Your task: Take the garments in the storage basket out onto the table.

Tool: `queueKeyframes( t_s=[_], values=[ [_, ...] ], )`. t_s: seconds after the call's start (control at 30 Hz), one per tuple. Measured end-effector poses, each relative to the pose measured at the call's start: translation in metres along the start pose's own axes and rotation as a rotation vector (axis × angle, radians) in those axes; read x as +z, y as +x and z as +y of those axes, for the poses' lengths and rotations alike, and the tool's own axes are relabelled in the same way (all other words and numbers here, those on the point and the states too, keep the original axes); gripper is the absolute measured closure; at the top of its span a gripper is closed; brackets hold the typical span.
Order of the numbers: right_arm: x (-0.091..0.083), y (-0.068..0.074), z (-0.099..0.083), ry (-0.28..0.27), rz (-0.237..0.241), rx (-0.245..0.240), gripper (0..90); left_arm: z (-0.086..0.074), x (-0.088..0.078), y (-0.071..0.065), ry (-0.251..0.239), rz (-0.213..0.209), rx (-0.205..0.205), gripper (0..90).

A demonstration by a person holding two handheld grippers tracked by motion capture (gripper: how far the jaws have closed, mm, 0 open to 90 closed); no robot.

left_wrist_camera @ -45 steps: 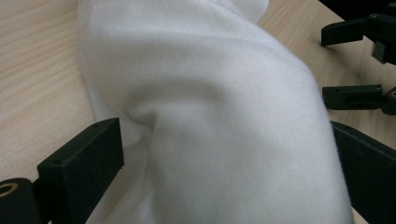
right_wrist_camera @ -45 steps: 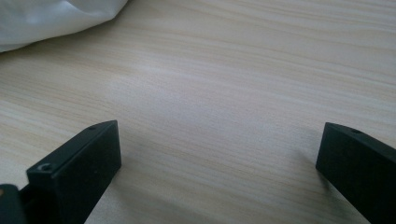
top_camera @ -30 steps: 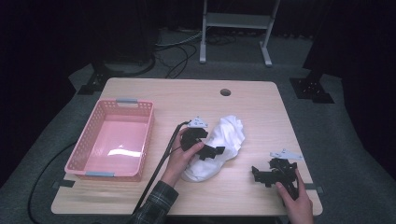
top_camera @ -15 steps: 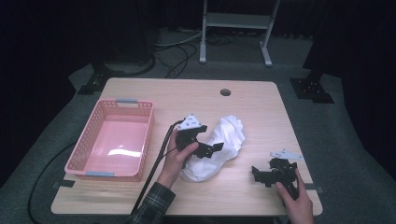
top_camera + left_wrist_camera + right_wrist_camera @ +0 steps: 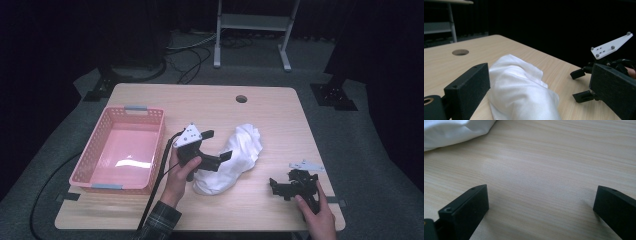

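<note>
Plain wooden table [image 5: 280, 120], unlabelled white cloth [image 5: 235, 155], wide-spread left claw [image 5: 217, 147]

Both grippers are chunky matte black with blocky rectangular jaws. The left gripper [image 5: 210, 148] has a white three-cornered plate dotted with small grey studs, plus a black cable. Right gripper [image 5: 280, 186] wears a grey plate. Left sleeve [image 5: 159, 224] is dark plaid.

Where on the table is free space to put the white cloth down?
Bare wood lies along the far edge around the round hole, and between the white cloth and the right gripper. The pink basket is empty. It is crowded where the left gripper straddles the cloth.
</note>
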State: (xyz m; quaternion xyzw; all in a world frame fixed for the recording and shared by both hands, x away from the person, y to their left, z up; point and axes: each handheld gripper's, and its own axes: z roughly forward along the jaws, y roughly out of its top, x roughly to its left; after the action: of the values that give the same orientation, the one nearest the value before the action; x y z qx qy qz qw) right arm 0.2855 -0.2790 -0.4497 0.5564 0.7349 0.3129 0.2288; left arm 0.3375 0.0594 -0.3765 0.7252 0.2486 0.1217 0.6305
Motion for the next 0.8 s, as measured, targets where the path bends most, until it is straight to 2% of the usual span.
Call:
queueKeyframes(
  t_s=[0.3, 0.8],
  values=[
    [0.0, 0.0, 0.0, 0.0, 0.0, 0.0, 0.0, -0.005, -0.017, -0.001, -0.032, 0.016, 0.024, 3.1],
    [0.0, 0.0, 0.0, 0.0, 0.0, 0.0, 0.0, -0.026, -0.036, -0.004, -0.037, 0.041, 0.046, 3.1]
  ],
)
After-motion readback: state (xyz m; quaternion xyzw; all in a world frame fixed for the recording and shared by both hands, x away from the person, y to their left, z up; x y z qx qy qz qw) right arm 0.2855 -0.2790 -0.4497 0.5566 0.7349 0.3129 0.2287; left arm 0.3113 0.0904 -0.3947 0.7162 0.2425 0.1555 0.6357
